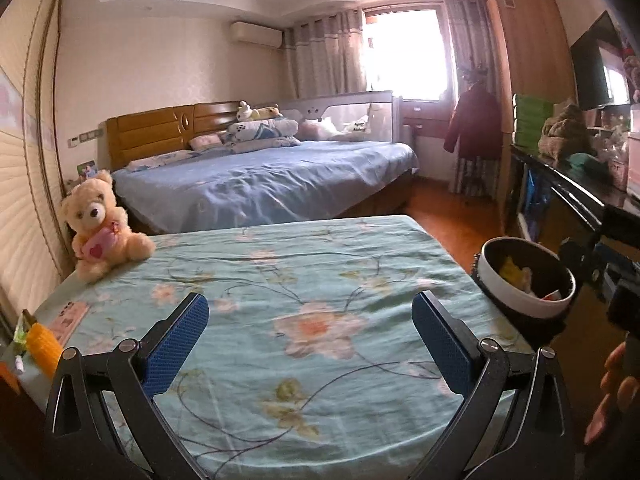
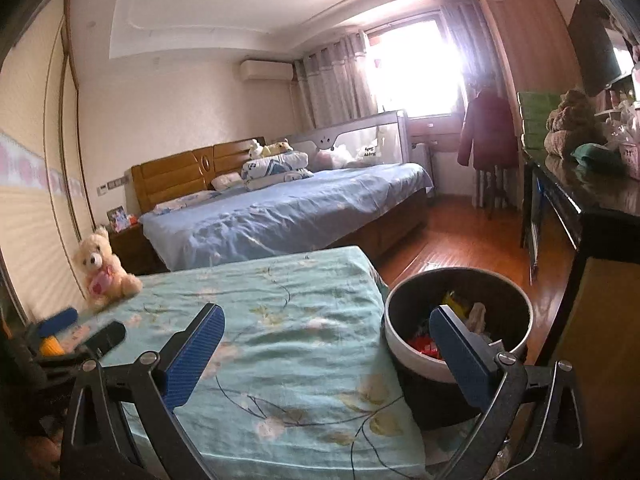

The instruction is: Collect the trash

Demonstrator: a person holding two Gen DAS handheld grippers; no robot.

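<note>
- Grippers: left gripper [image 1: 310,344] and right gripper [image 2: 328,354] both gape wide with nothing between the jaws, over the floral sheet [image 1: 304,280].
- Trash bin [image 2: 456,328] stands just beside the sheet's right edge, scraps inside.
- Teddy bear [image 1: 102,224] sits at the sheet's far left corner.

Teal floral bedspread [image 1: 320,280], cream teddy bear [image 1: 102,224], blue-padded tongs [image 1: 310,344].

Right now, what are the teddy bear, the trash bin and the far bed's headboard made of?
The teddy bear looks like soft cream plush: its outline is fuzzy. The trash bin seems to be smooth plastic or coated metal, dark with a pale glossy rim band; which one, I cannot tell. The headboard looks like varnished wood, orange-brown with a sheen and carved panels.
</note>
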